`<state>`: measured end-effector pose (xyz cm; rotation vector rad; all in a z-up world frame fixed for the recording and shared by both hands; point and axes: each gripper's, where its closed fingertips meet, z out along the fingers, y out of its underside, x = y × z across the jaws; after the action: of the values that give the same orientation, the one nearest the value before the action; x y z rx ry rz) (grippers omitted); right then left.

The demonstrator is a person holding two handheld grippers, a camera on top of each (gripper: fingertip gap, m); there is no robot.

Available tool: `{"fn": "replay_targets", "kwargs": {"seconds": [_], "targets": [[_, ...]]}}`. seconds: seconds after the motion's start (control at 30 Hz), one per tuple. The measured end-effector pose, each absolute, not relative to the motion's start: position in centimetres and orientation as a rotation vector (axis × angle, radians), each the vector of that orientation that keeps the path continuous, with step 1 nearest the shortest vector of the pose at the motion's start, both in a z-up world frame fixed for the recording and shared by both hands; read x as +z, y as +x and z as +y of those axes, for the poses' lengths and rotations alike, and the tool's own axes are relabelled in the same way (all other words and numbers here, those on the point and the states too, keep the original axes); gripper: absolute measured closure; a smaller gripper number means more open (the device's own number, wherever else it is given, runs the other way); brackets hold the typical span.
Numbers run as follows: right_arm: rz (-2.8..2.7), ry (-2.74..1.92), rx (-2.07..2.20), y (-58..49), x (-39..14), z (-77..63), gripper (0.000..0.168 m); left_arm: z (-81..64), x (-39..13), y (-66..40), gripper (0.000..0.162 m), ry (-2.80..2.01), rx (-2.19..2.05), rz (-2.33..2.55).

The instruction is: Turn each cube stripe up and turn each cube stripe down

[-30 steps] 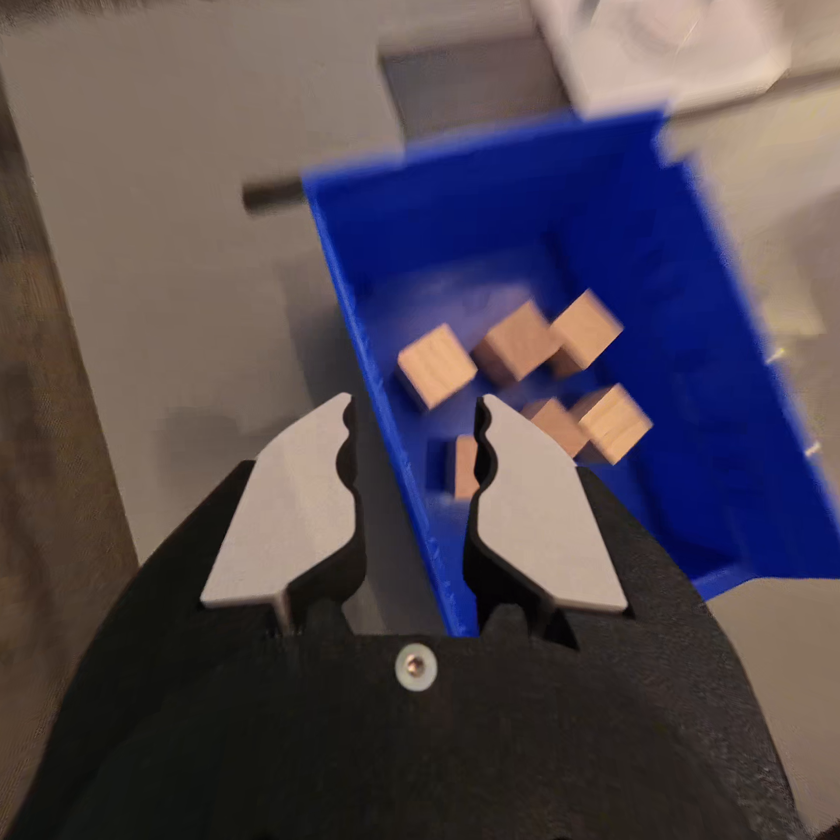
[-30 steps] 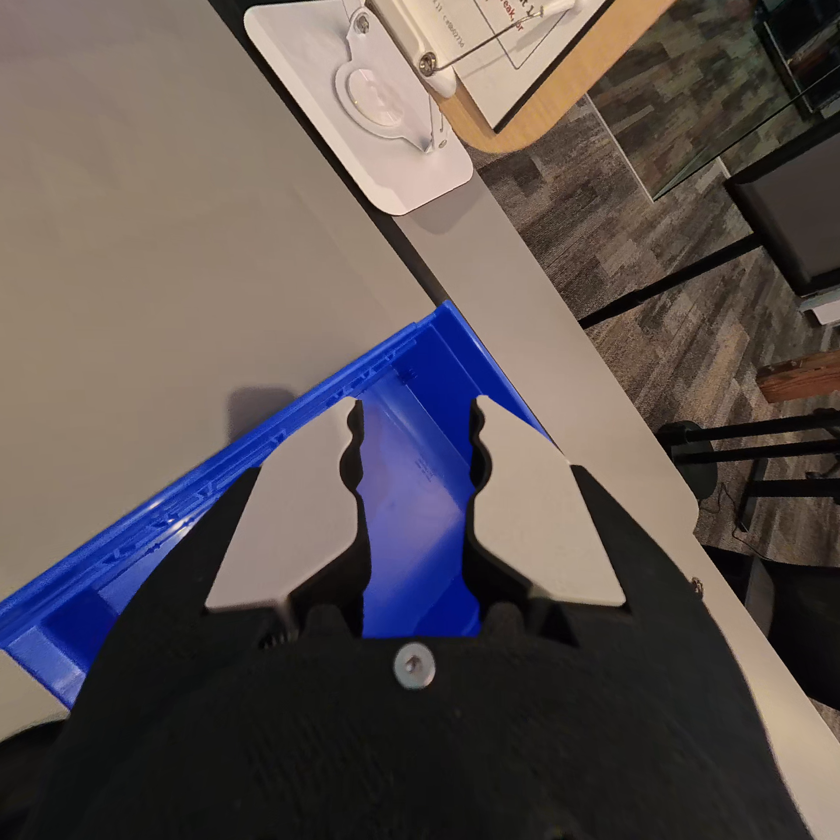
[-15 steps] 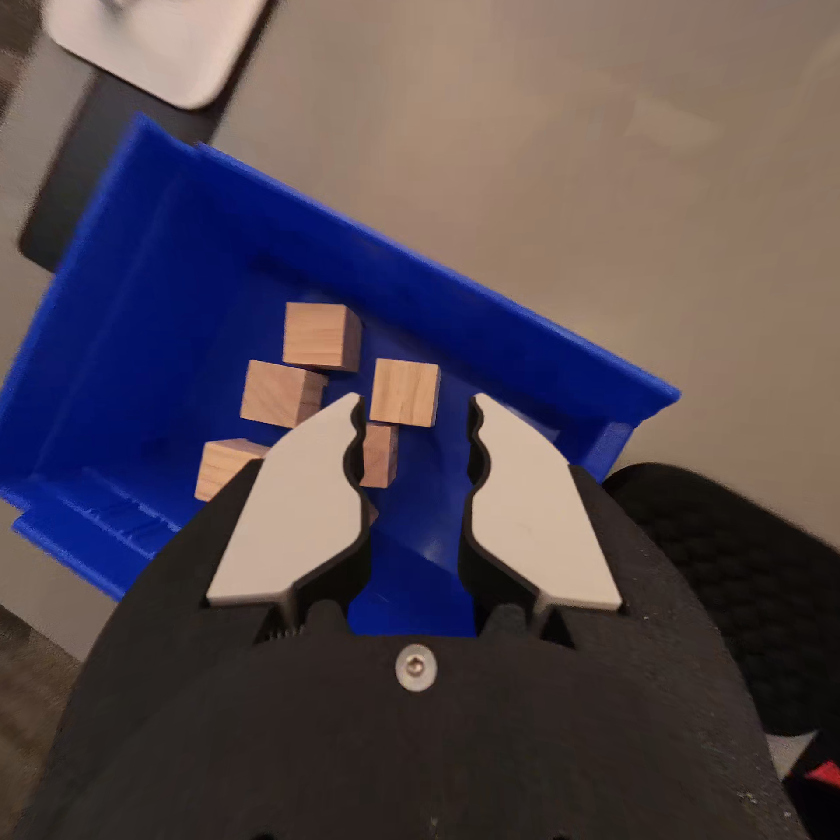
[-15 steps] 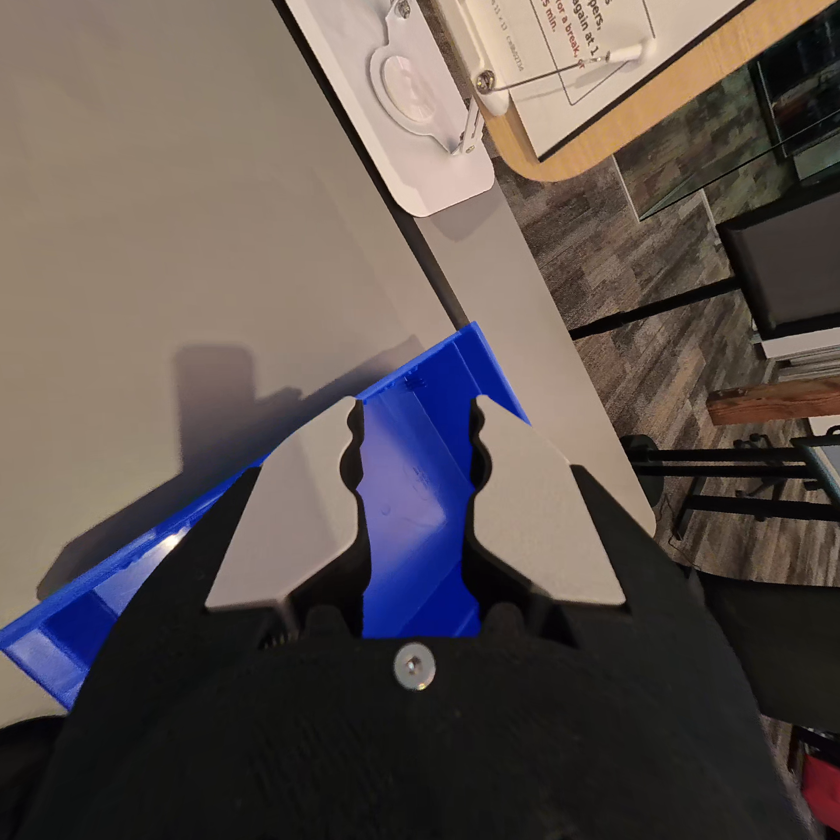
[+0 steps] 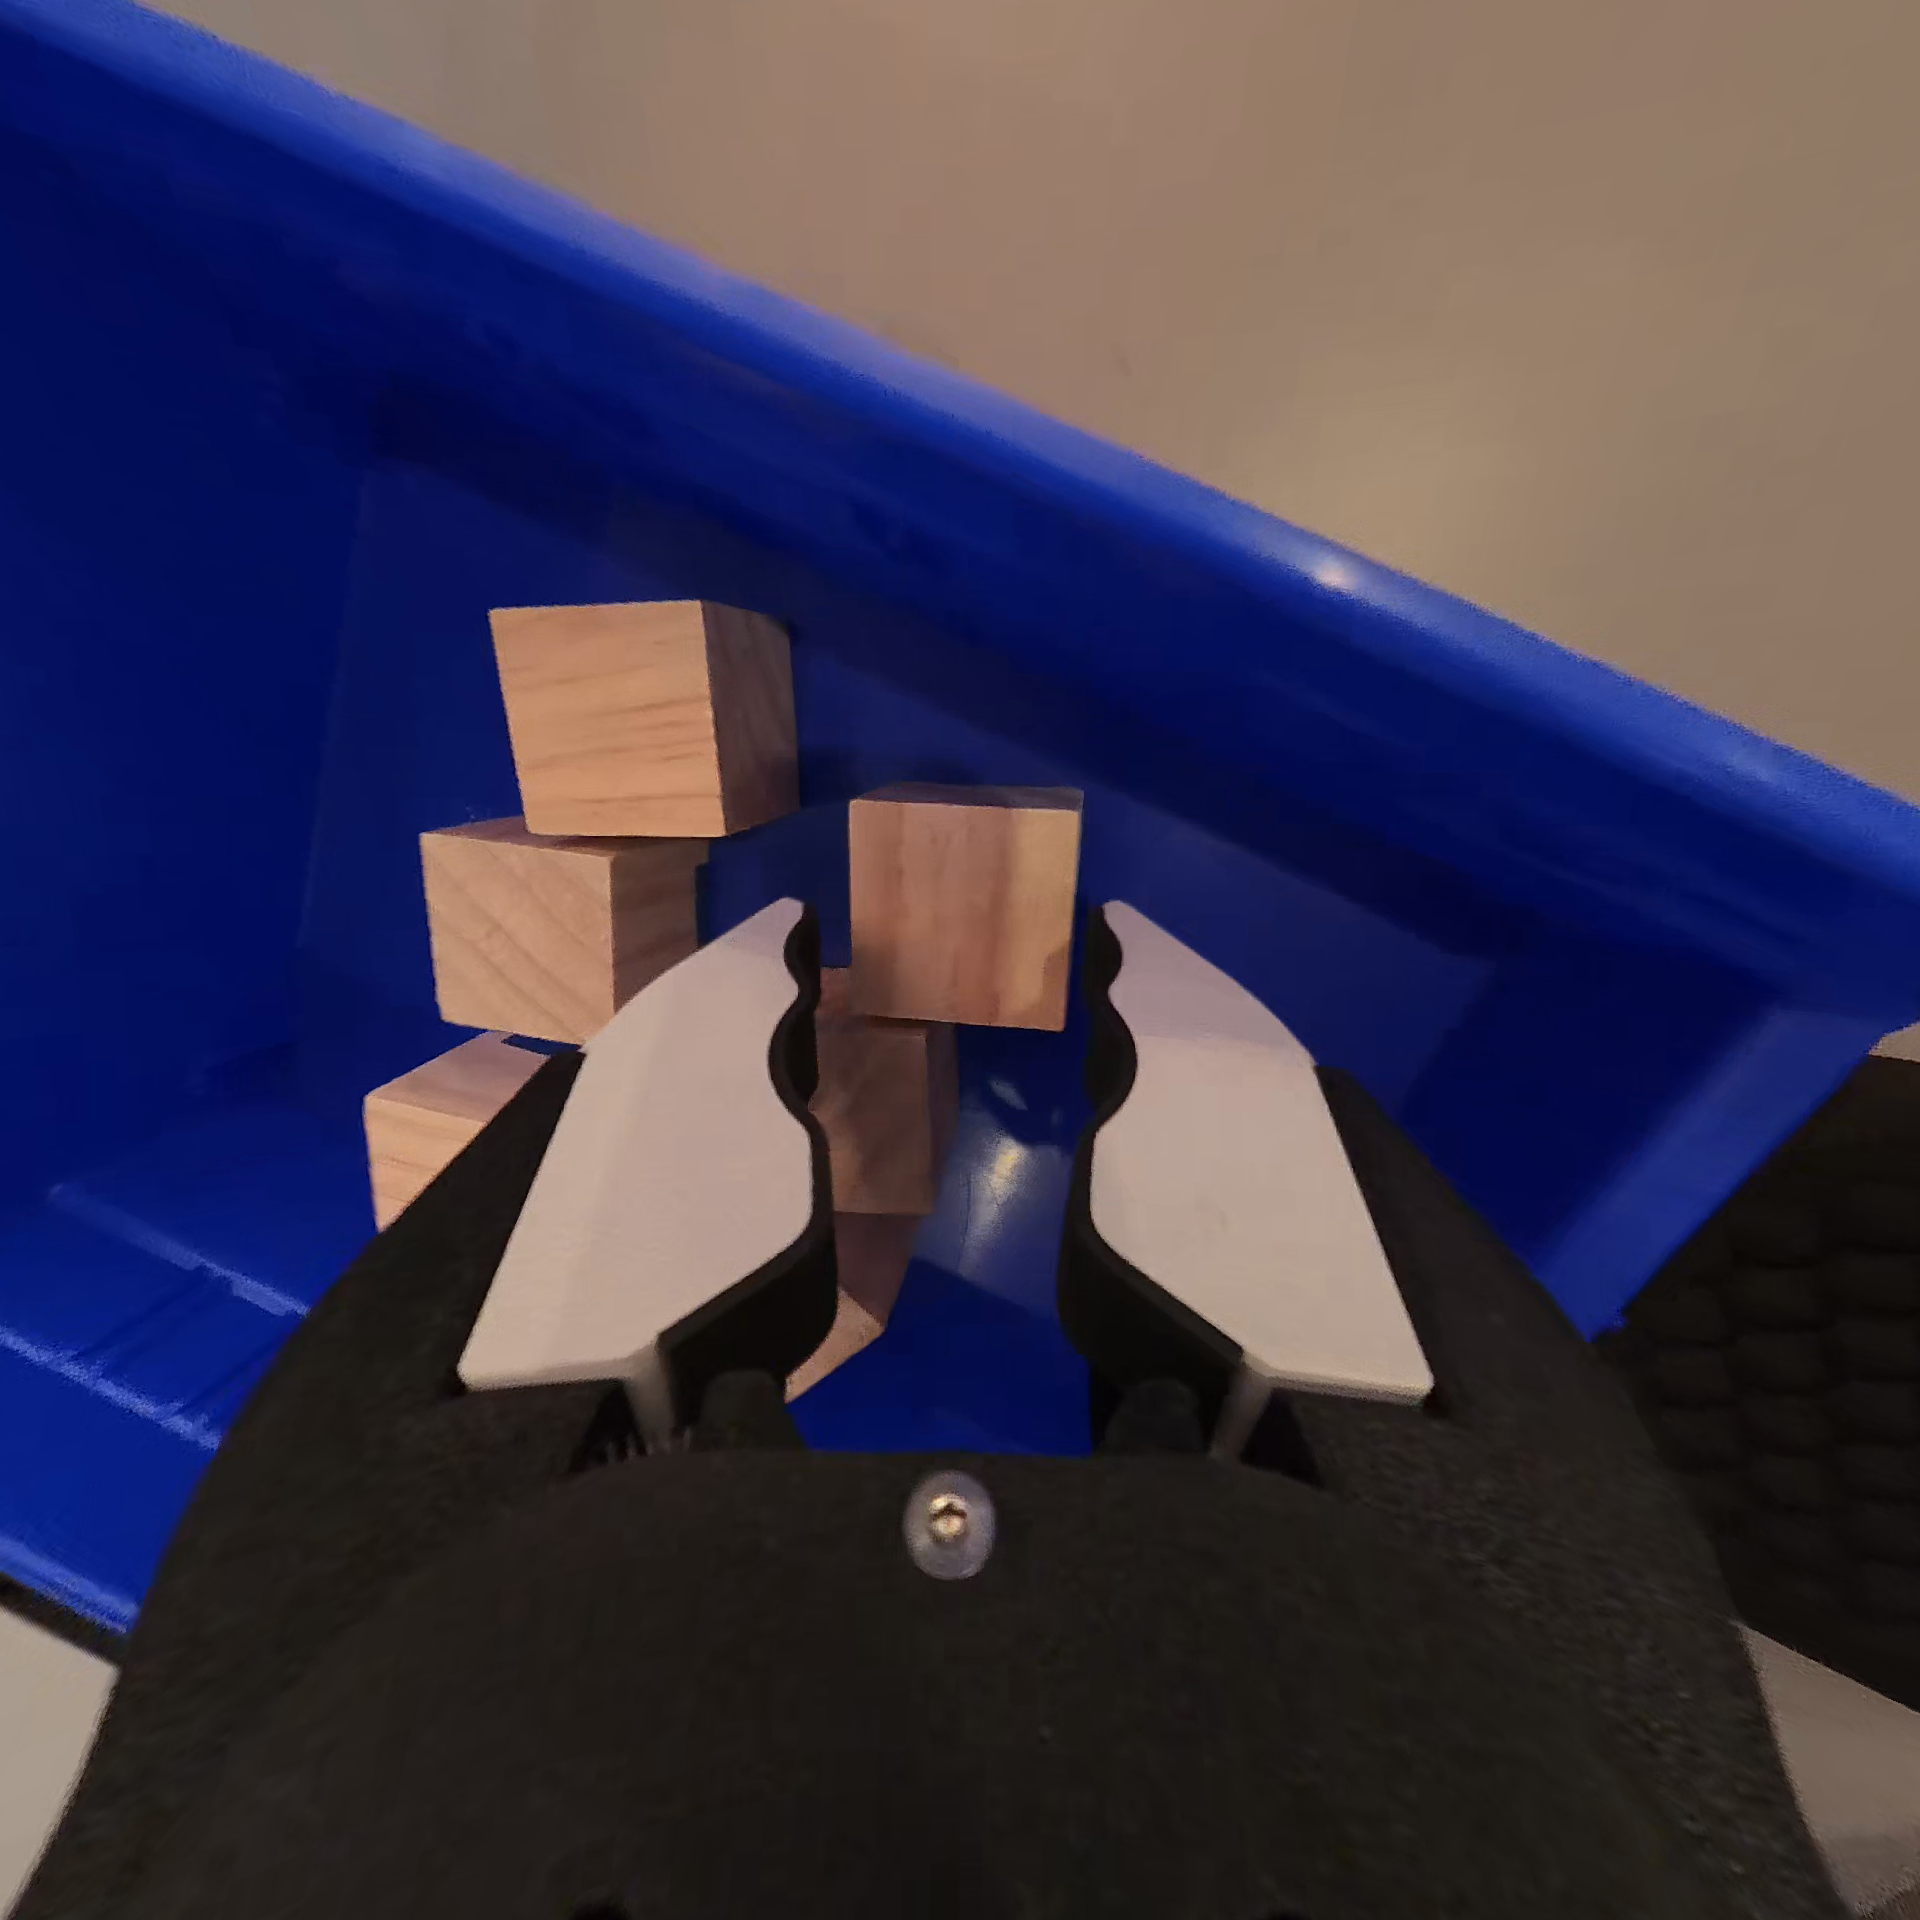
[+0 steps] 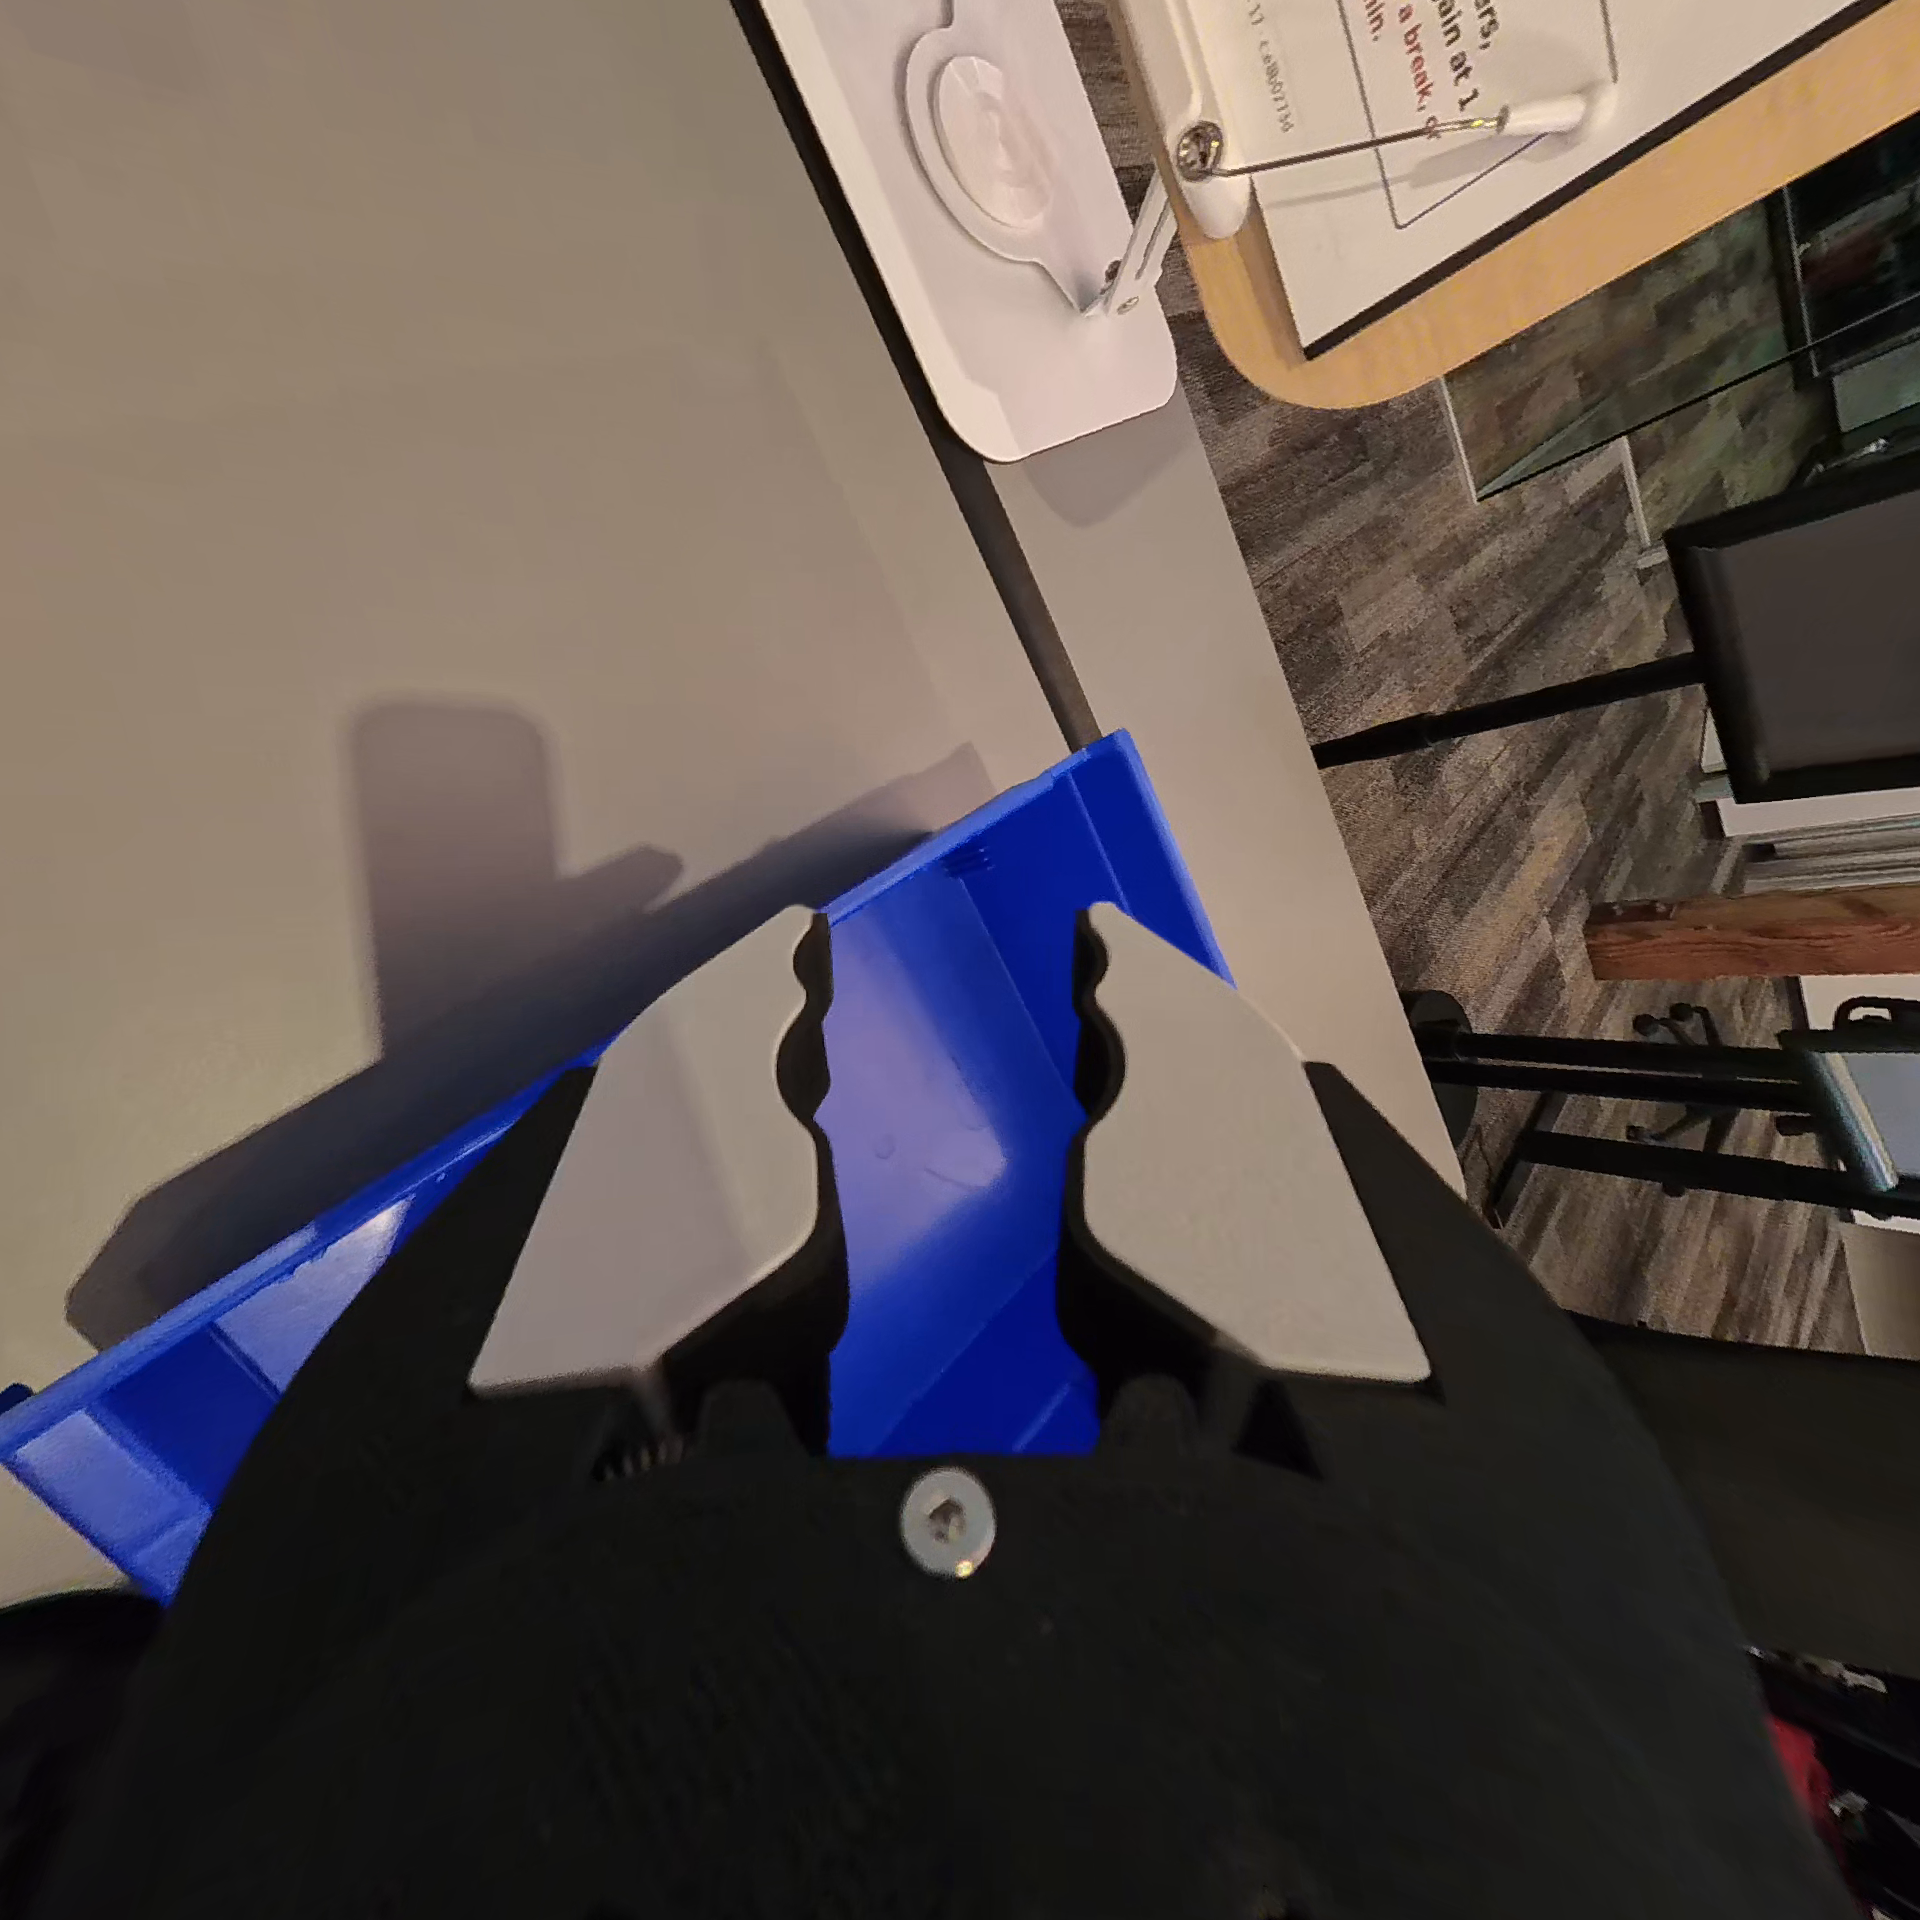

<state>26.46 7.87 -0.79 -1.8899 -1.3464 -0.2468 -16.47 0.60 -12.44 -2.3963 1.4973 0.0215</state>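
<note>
Five plain wooden cubes show inside one blue bin (image 5: 1351,665) in the left wrist view, and no stripe can be made out on any visible face. The top cube (image 5: 639,717) sits at about 11 o'clock from the left tool (image 5: 948,925), resting against a second cube (image 5: 551,930) below it, with a third cube (image 5: 421,1122) lower still at 9 o'clock, partly hidden behind the tool's left finger. A fourth cube (image 5: 961,904) lies right at the fingertips, squarely faced toward the camera, and a fifth cube (image 5: 878,1117) sits in the gap between the fingers, leaning against the left one. The left tool is spread, with open bin floor along its right finger, and it pinches nothing. The bin's long wall runs from 10 o'clock down to 3 o'clock, with bare grey desk (image 5: 1351,260) beyond it. In the right wrist view the right tool (image 6: 948,925) is also spread, gripping nothing, hovering over the bin's end wall (image 6: 935,1143); the bin corner lies near the desk edge at 1 o'clock. One white stand base (image 6: 1018,260) rests at 12 o'clock on the desk, well apart from the bin.
</note>
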Motion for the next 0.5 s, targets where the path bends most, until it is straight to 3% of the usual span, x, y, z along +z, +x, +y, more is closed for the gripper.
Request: {"fn": "replay_targets", "kwargs": {"seconds": [0.5], "targets": [[-1.399, -1.906, -0.251, 26.3, -1.9, 7.7, 0.123, 0.6, -14.2, -16.3, 0.116, -2.446, -0.001, 1.489]]}}
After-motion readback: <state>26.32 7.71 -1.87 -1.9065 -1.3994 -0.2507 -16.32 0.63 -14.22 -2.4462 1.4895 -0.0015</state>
